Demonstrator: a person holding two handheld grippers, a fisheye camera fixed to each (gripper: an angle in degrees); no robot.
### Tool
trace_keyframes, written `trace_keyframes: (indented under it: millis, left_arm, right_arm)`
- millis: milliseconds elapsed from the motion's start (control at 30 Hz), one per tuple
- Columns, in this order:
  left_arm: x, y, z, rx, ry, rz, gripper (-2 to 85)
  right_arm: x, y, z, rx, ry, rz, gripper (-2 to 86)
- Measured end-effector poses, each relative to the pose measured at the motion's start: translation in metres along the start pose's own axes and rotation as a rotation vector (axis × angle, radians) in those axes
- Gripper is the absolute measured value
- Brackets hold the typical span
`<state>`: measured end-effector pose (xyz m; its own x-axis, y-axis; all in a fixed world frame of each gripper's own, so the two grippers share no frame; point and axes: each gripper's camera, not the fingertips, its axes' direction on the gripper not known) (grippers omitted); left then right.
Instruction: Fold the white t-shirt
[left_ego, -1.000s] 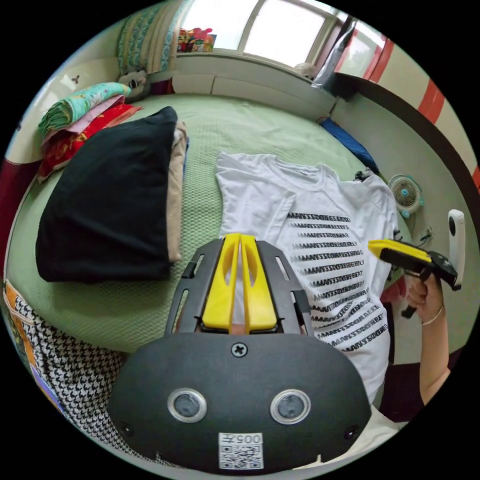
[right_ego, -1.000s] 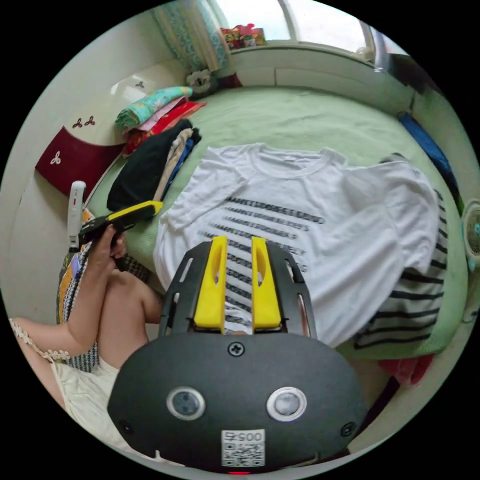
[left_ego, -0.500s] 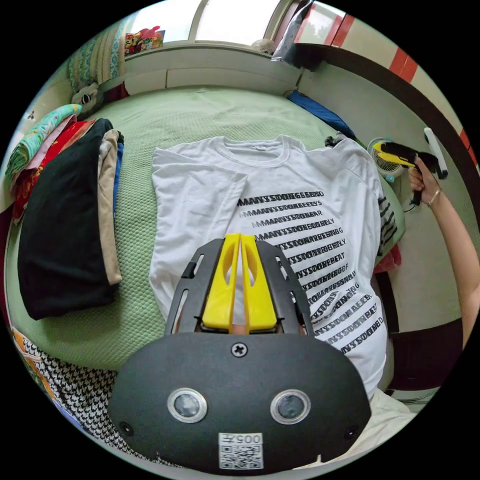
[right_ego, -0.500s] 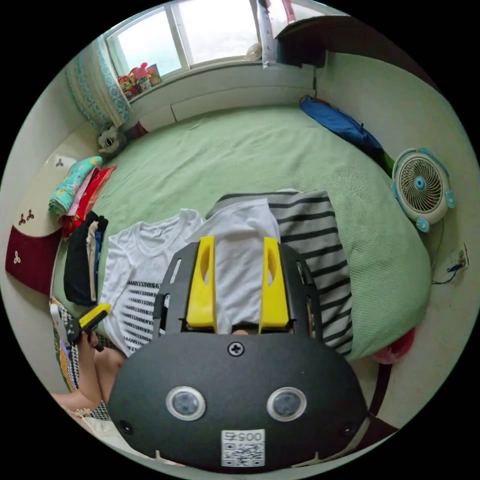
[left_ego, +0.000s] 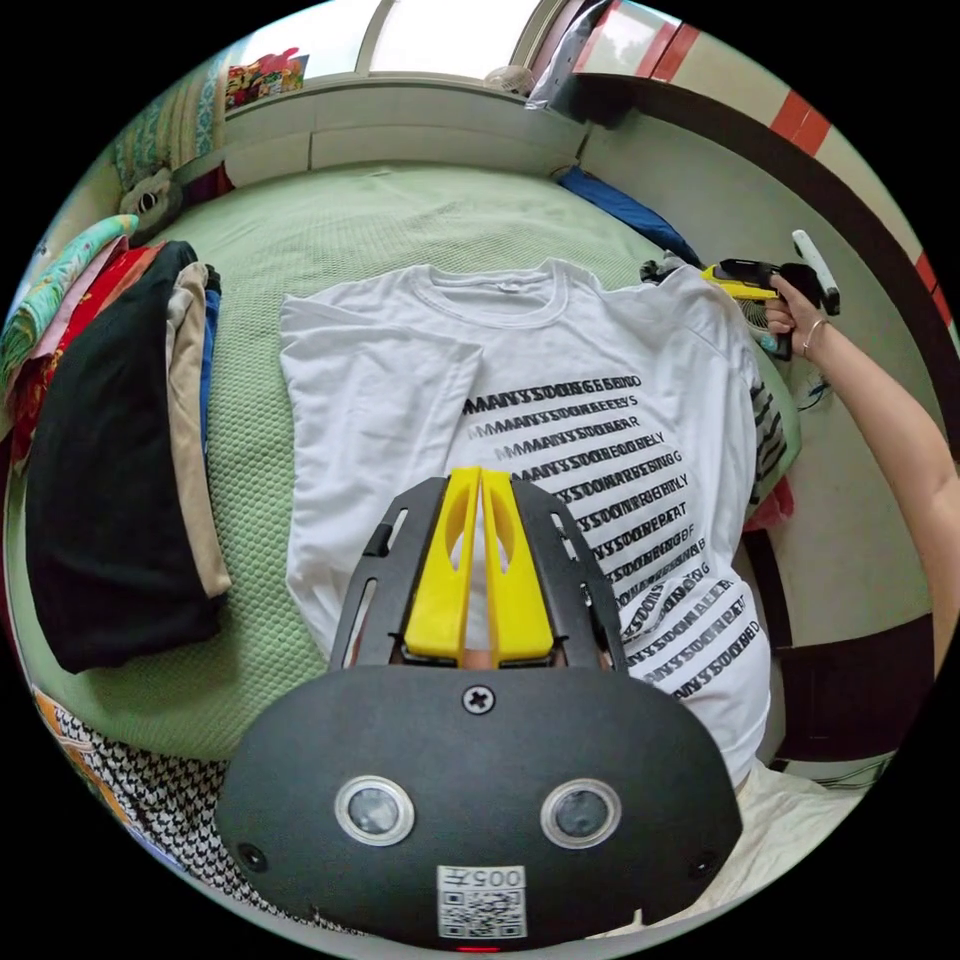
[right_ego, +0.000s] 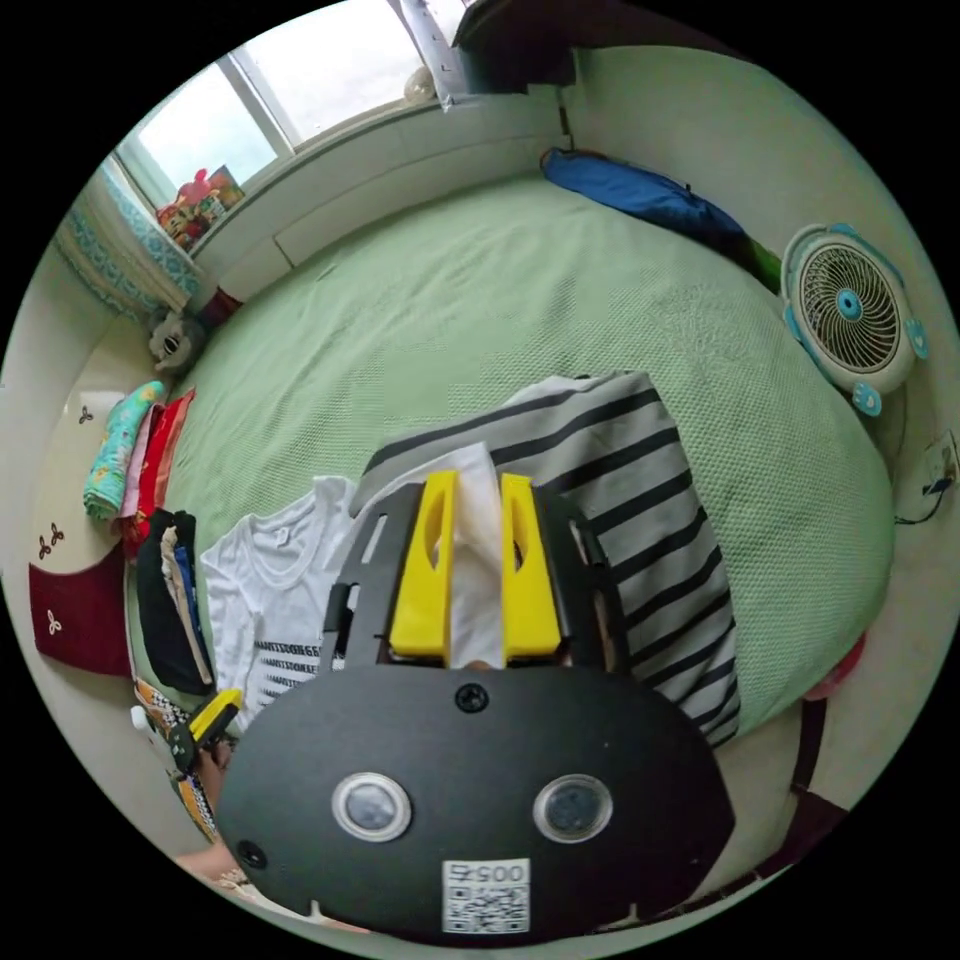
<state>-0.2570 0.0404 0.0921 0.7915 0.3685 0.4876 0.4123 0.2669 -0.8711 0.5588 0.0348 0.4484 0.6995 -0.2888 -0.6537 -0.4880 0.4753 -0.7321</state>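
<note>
The white t-shirt with black lines of print lies face up on the green bed. Its left sleeve is folded in over the chest. My left gripper hovers over the shirt's lower front, jaws shut and empty; it also shows as the left gripper, small, in a hand. My right gripper is down at the shirt's right sleeve. White cloth lies in the narrow gap between its jaws, which stand partly open. From the left gripper view, the right gripper sits at the sleeve's outer edge.
A black-and-white striped garment lies under the right sleeve. A stack of folded clothes sits left of the shirt. A small fan stands by the wall, and a blue bundle lies at the bed's far edge.
My right gripper came down onto the right sleeve and its jaws narrowed around the cloth. The left gripper stayed shut over the lower front; its view shifted only slightly.
</note>
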Motion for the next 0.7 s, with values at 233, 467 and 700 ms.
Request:
trace_keyframes:
  millis: [233, 467, 700]
  left_arm:
    - [0.007, -0.003, 0.001, 0.0, 0.015, 0.015, -0.6]
    - [0.007, -0.001, -0.002, 0.011, 0.03, 0.017, -0.6]
    - [0.002, -0.002, -0.004, 0.012, 0.056, 0.001, -0.6]
  right_arm:
    - [-0.011, 0.017, -0.048, 0.184, -0.03, 0.005, -0.8]
    - [-0.031, 0.038, -0.076, 0.22, 0.044, 0.023, -0.9]
    - [-0.14, 0.069, -0.082, 0.203, 0.034, -0.207, 0.0]
